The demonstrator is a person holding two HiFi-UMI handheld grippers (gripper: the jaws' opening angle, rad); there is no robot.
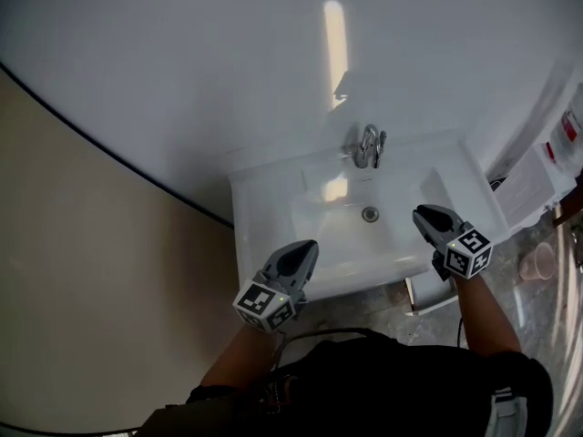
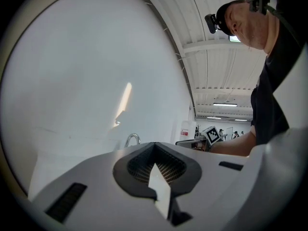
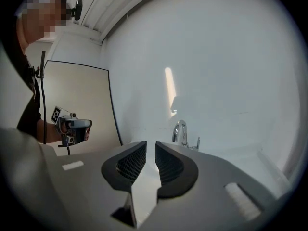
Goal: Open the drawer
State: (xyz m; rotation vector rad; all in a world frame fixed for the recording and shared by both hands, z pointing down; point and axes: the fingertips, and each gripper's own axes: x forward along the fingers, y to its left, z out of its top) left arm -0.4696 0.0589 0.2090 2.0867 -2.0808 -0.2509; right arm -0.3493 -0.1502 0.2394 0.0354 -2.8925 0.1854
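Only head view shows drain (image 1: 370,214); own view shows right gripper (image 3: 150,145) jaws parted.

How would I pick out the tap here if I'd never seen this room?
Find the white washbasin set against the white wall. At the middle of its back edge, behind the drain, stands the tap: the only upright, curved, shiny metal piece among plain white surfaces.

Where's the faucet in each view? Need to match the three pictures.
Head view: faucet, right of centre, above the middle.
Left gripper view: faucet, small, left of centre, below the middle.
Right gripper view: faucet, right of centre, below the middle.
Shared landmark: bright light streak above it.
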